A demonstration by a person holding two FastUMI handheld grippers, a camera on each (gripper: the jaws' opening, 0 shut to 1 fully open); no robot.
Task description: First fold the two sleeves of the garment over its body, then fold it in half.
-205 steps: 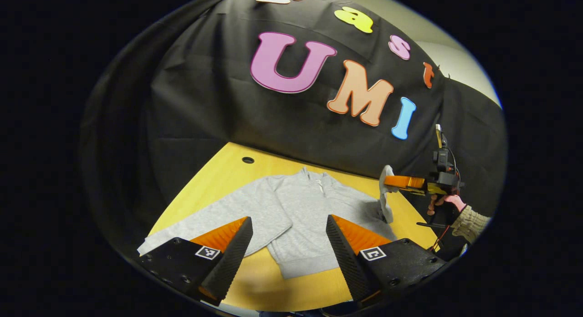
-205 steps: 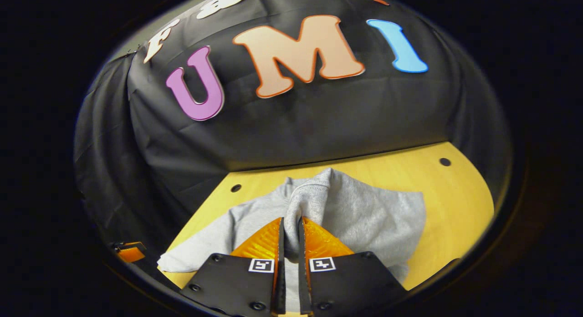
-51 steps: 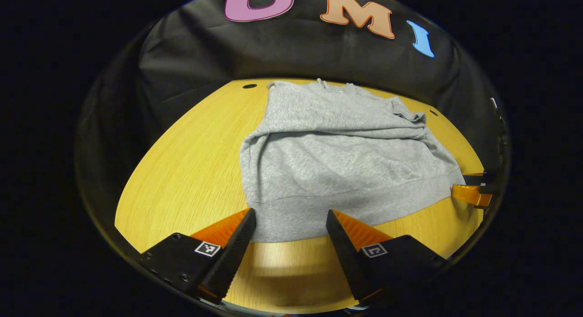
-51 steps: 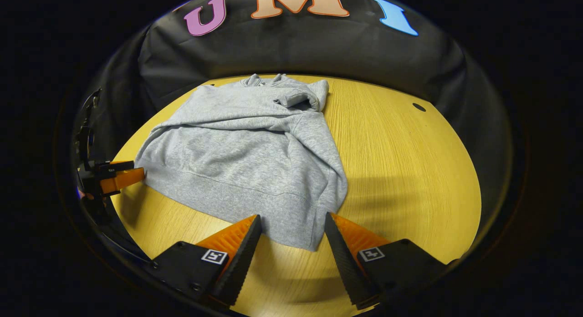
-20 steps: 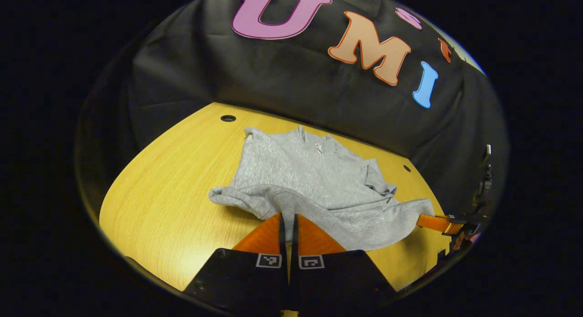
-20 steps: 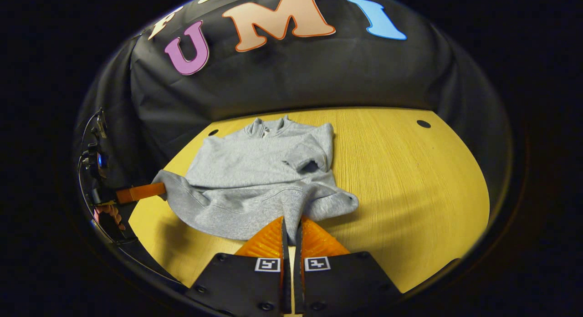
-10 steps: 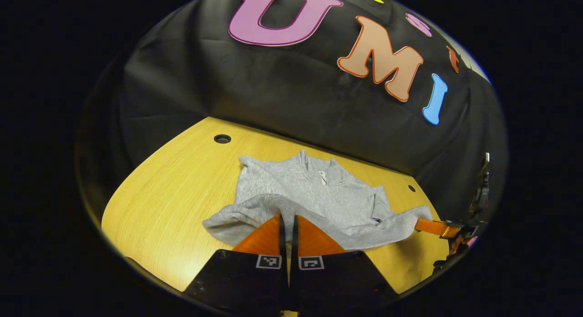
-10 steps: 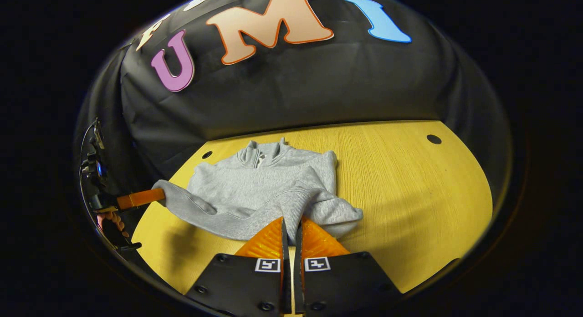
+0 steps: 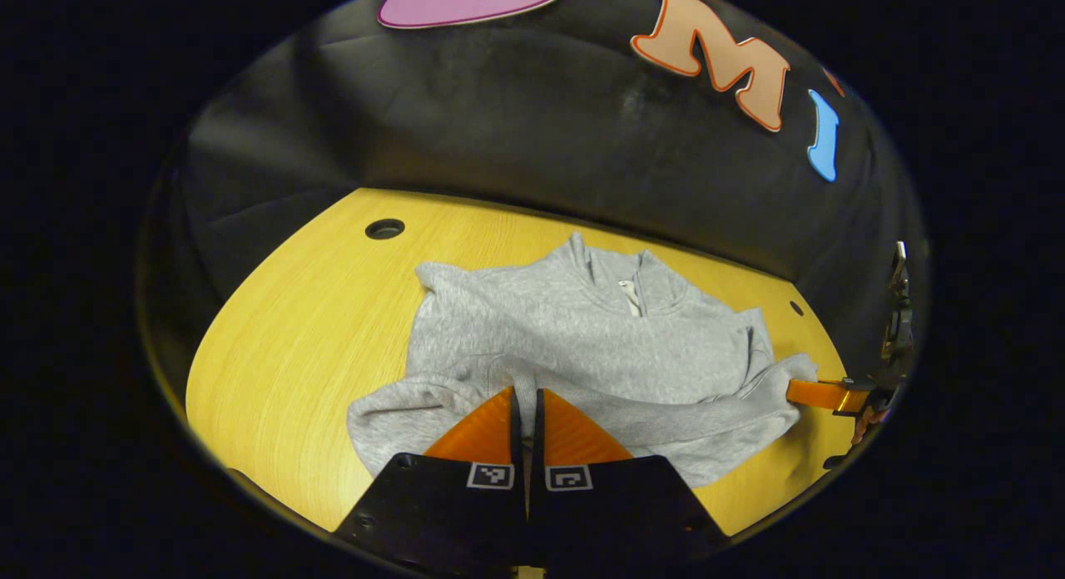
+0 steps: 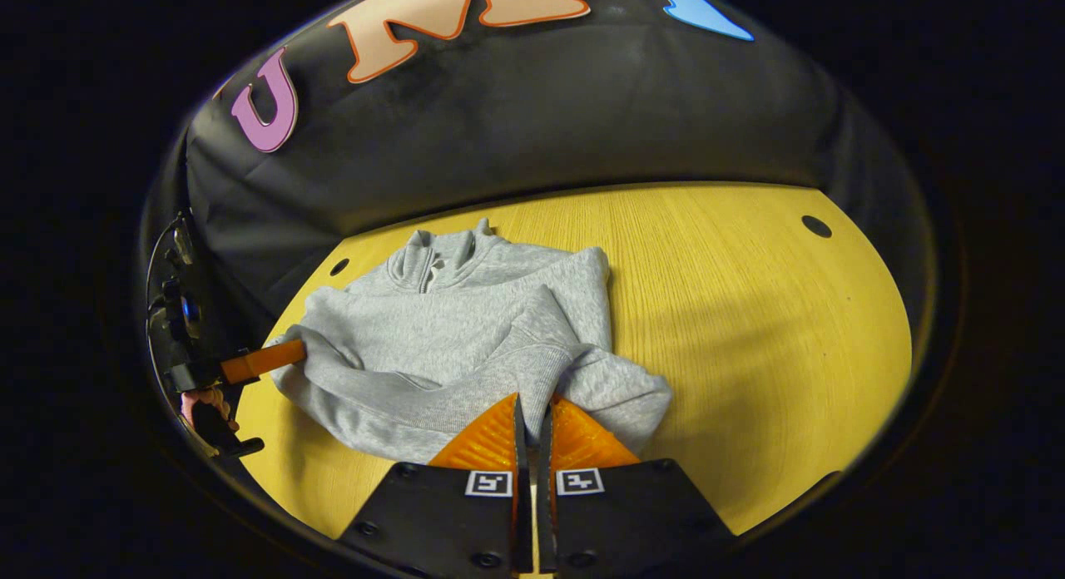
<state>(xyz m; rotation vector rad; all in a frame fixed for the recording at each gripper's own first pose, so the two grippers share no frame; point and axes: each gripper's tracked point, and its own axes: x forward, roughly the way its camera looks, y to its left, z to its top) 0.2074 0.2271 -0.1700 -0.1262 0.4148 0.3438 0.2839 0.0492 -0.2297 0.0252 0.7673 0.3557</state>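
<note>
- Grey fleece sweatshirt lies on the yellow wooden desk, sleeves apparently tucked over its body; the halving fold looks midway, its hem raised toward the collar.
- Left gripper and right gripper each have jaws pinched on the hem.
- Right gripper view shows a hand; left gripper view shows the collar's inside tag.

pinches the grey sweatshirt hem between closed right gripper fingers above yellow wooden table; left gripper clamps opposite corner.
</note>
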